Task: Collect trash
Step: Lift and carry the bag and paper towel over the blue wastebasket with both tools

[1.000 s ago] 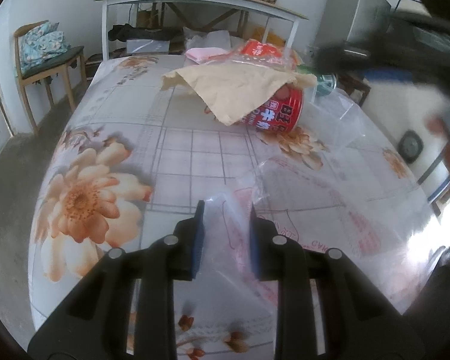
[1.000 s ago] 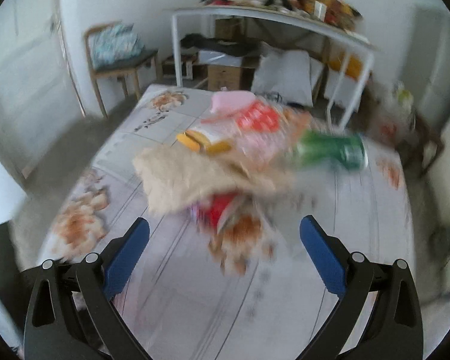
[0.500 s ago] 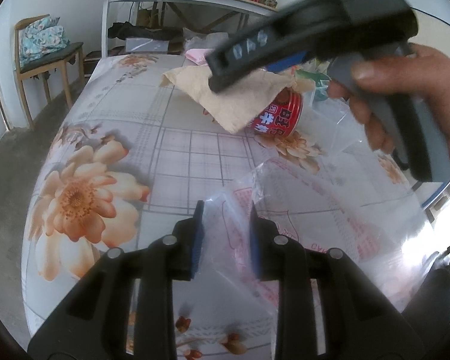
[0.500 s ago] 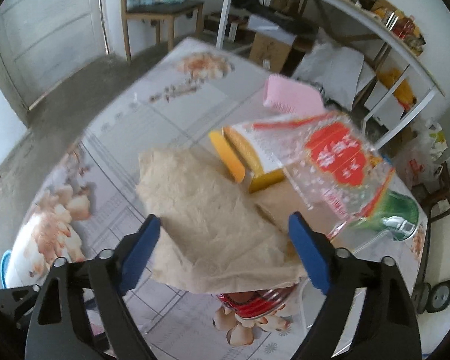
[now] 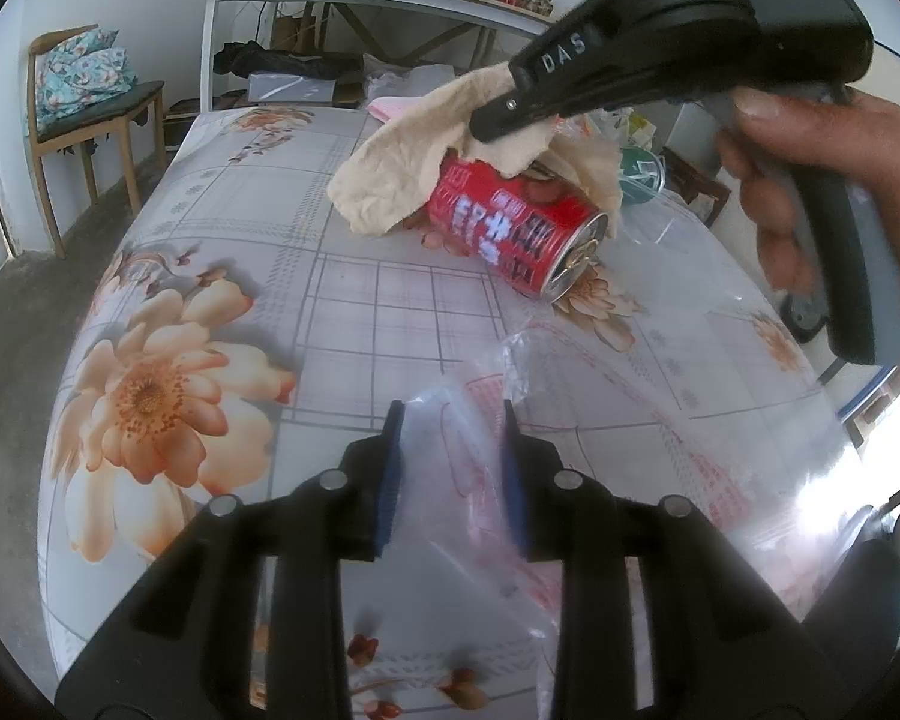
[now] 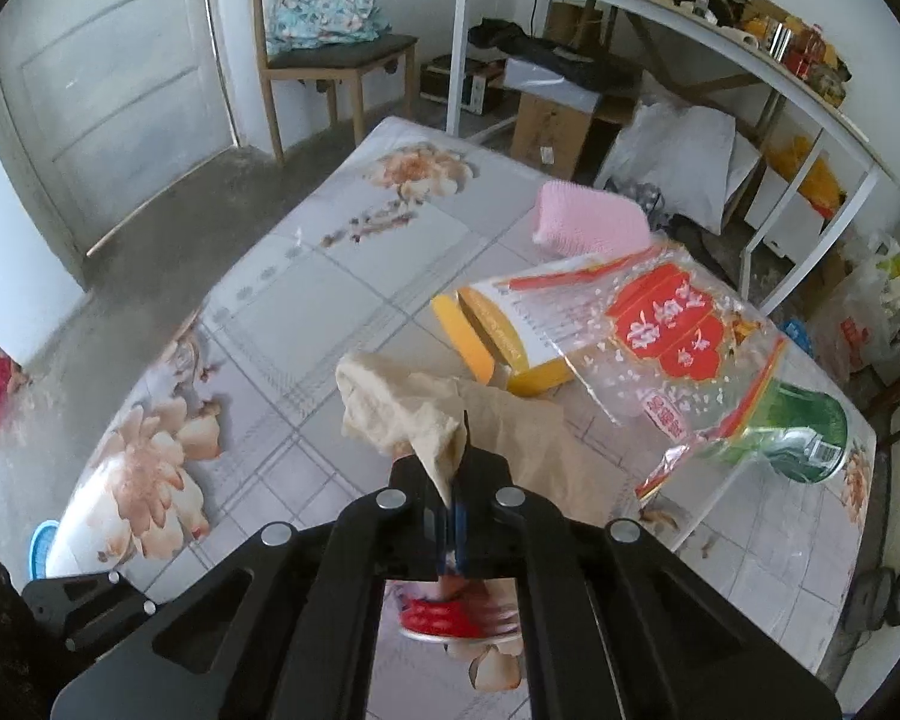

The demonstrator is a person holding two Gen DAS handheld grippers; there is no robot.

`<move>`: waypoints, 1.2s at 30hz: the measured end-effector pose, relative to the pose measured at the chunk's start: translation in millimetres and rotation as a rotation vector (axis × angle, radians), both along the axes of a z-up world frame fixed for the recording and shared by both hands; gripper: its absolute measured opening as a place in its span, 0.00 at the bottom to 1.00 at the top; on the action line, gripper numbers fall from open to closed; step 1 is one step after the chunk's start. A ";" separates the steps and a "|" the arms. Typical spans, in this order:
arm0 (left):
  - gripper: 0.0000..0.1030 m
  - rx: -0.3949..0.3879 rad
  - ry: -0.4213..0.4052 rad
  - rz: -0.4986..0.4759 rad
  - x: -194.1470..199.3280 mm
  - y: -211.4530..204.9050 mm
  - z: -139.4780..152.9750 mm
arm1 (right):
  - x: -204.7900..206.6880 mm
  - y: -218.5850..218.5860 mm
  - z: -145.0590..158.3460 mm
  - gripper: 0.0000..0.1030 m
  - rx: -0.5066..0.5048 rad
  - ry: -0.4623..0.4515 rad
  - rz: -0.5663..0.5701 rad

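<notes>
We see right gripper angled down, jaws just clamped on crumpled beige paper | left gripper narrow, pinching clear plastic bag | paper drapes red can

Both wrist views angled down, close over table, sharing red can

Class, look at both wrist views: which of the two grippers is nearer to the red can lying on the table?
Right. The right gripper is just above the red can, shut on the beige paper draped over it. The left gripper is farther back, on the clear plastic bag.
</notes>
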State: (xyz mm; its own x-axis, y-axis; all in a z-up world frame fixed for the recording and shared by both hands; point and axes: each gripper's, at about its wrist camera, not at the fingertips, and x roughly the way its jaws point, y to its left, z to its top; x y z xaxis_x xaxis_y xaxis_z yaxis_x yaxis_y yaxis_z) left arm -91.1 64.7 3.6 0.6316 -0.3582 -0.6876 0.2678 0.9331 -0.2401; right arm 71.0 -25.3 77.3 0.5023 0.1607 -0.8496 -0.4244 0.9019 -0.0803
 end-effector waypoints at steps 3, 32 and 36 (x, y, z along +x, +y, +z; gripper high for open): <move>0.27 0.004 0.002 0.000 0.9 -0.9 -0.6 | -5.3 -4.4 3.3 0.02 0.027 -0.008 -0.002; 0.24 0.040 -0.116 0.187 -113.1 111.5 99.1 | -150.7 37.6 162.0 0.02 0.270 -0.249 0.241; 0.24 0.112 -0.083 0.302 -163.0 158.9 90.7 | -188.9 74.0 154.7 0.02 0.303 -0.221 0.361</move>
